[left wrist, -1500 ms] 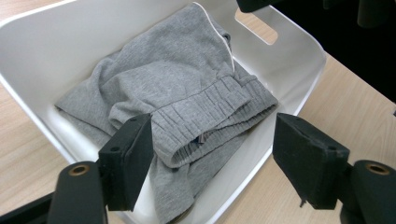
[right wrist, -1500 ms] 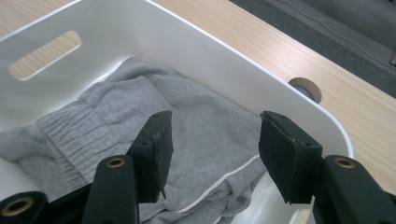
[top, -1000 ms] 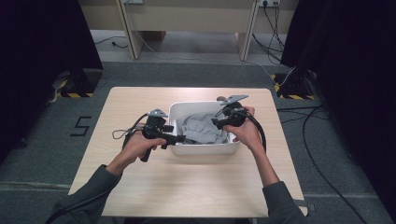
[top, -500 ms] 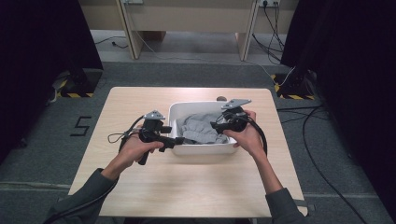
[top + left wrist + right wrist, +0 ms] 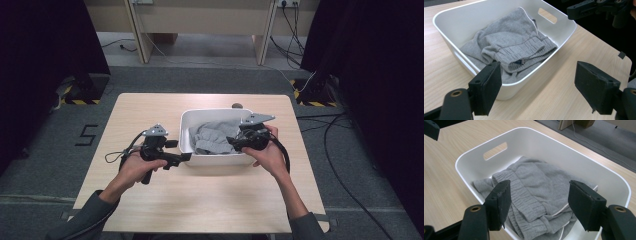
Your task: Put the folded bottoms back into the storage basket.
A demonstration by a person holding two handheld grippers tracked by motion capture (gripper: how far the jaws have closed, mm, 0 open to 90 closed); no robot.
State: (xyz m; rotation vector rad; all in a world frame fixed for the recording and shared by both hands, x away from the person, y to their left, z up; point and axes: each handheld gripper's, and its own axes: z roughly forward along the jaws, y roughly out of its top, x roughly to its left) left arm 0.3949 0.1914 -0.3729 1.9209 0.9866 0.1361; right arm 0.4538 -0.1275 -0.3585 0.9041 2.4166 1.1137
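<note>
Looks like pre-grab — left gripper [image 5: 186, 156] & right gripper [image 5: 231, 143], jaws wide, nothing held, flank white bin [image 5: 186, 131] w/ grey sweatpants [image 5: 212, 136] — next: dip in, pinch waistband.

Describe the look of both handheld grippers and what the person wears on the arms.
Both the left gripper and the right gripper are black, each topped by a grey three-cornered plate and trailing a black cable. Each has two flat, blocky black jaws. The person wears dark grey sleeves.

Lab or recording studio setup: lone wooden desk [image 5: 150, 110] on grey carpet [image 5: 350, 165], black curtains [image 5: 380, 60] both sides, hazard-striped stand bases [image 5: 75, 101], loose cables [image 5: 345, 185], floor marker "5" [image 5: 86, 135].
</note>
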